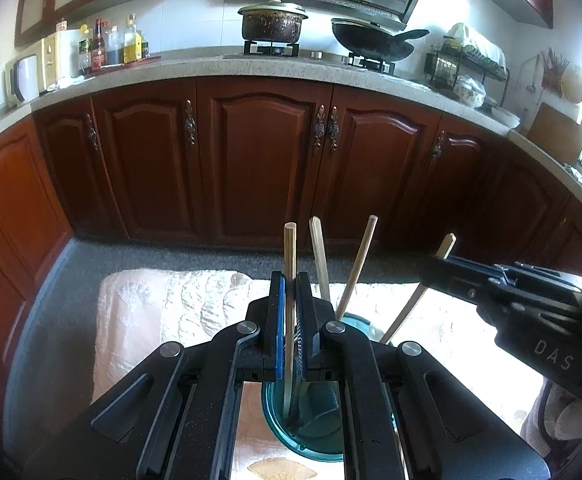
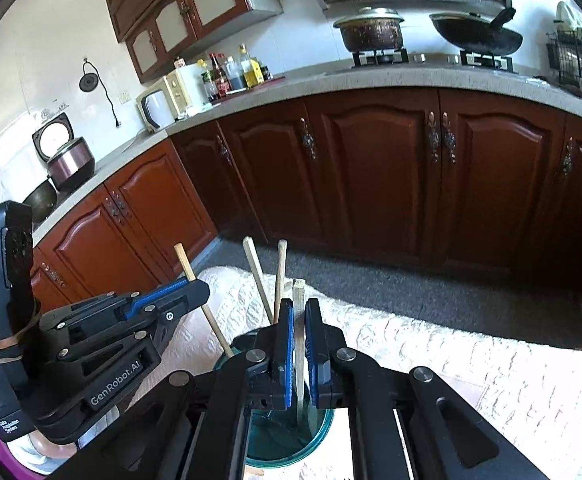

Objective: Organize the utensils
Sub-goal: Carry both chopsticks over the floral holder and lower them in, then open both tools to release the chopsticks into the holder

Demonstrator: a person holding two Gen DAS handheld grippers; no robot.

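You held left gripper (image 1: 290,308) clamped on chopstick (image 1: 290,252), right gripper (image 2: 299,340) clamped on another (image 2: 299,292); both tips inside teal cup (image 1: 311,436) at 6 o'clock, likely for upright storage.

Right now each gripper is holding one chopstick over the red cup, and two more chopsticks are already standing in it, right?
Nearly. The cup is teal, not red, as both wrist views show. The rest holds: the left gripper and right gripper each hold one chopstick over it, with two more chopsticks standing inside.
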